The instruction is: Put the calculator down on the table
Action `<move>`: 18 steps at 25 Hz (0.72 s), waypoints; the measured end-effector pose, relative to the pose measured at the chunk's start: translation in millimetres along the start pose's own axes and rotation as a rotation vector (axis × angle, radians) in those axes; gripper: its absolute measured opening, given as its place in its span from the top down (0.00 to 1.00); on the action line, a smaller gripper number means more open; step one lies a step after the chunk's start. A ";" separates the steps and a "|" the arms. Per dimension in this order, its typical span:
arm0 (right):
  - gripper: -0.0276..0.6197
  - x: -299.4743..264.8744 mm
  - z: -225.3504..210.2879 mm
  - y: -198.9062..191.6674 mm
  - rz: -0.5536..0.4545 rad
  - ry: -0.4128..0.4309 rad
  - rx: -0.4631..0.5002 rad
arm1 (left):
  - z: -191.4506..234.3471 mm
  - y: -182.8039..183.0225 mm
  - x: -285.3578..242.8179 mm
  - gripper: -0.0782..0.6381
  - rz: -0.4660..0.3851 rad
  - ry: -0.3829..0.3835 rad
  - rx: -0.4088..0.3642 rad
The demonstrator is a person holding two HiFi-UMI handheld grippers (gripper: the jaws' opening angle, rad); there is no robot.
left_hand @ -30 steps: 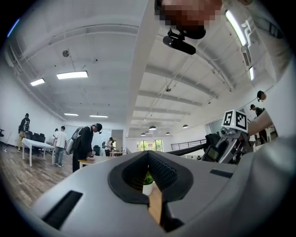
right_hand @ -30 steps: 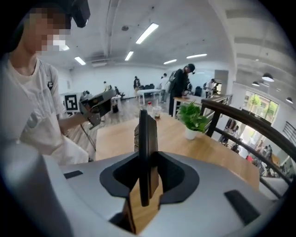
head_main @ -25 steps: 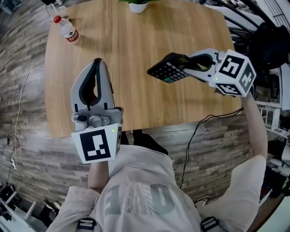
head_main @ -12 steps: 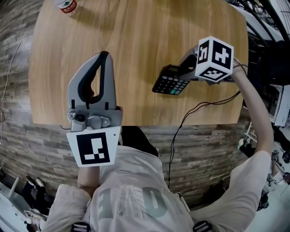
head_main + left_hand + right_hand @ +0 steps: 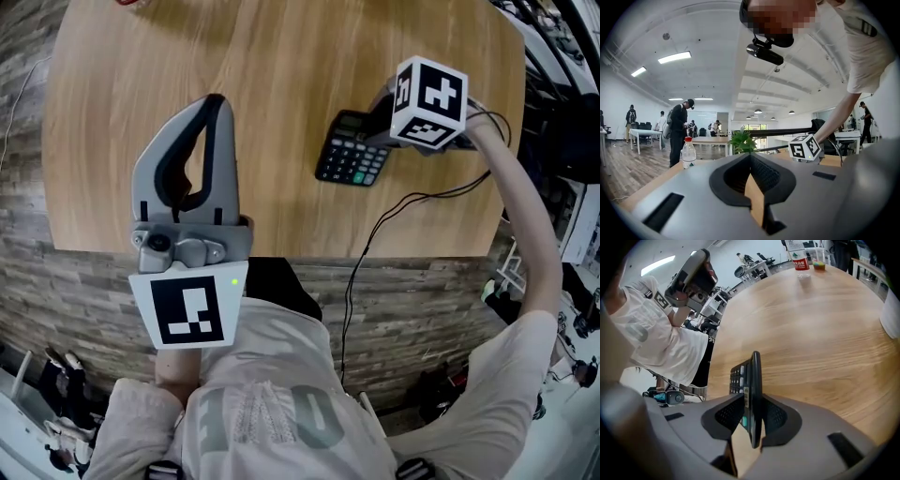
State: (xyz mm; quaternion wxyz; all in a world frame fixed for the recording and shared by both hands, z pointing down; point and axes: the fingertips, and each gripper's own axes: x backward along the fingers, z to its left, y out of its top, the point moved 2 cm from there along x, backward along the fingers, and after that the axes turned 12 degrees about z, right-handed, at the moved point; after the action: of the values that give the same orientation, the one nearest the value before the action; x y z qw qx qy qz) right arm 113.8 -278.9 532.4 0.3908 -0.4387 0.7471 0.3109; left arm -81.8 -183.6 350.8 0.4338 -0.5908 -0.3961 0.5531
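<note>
1. The calculator (image 5: 350, 161) lies low over the table (image 5: 262, 56), clamped edge-on between the right gripper's (image 5: 751, 416) jaws. Whether it touches the wood cannot be told.
2. In the head view, the marker cube (image 5: 428, 103) just right of the calculator hides those jaws.
3. Left of the calculator, the left gripper (image 5: 214, 105) has its jaws together on nothing.
4. Far beyond the calculator, a bottle (image 5: 801, 258) is cut off at the frame's top.
</note>
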 end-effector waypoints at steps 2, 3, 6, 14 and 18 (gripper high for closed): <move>0.78 -1.8 -3.7 -0.5 0.004 0.013 -0.007 | -1.2 0.7 -1.6 0.88 -0.001 -0.002 -0.001; 0.78 -2.5 -4.5 -2.1 0.002 0.019 -0.012 | -2.9 1.3 -2.1 0.88 -0.002 -0.003 -0.003; 0.78 -4.6 -5.0 -6.9 -0.006 0.026 -0.022 | -8.2 1.0 -3.3 0.88 0.000 -0.003 -0.010; 0.77 -15.2 -13.6 8.2 -0.005 0.055 -0.054 | 13.3 -9.0 1.2 0.88 0.006 -0.002 0.029; 0.74 -18.4 -17.3 8.1 0.003 0.044 -0.068 | 19.8 -8.4 2.3 0.88 0.005 0.005 0.032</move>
State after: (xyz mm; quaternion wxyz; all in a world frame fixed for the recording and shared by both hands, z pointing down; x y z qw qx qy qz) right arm 106.8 -281.8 557.8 0.3588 -0.4573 0.7452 0.3270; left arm -101.3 -177.3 357.9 0.4425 -0.5862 -0.3847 0.5590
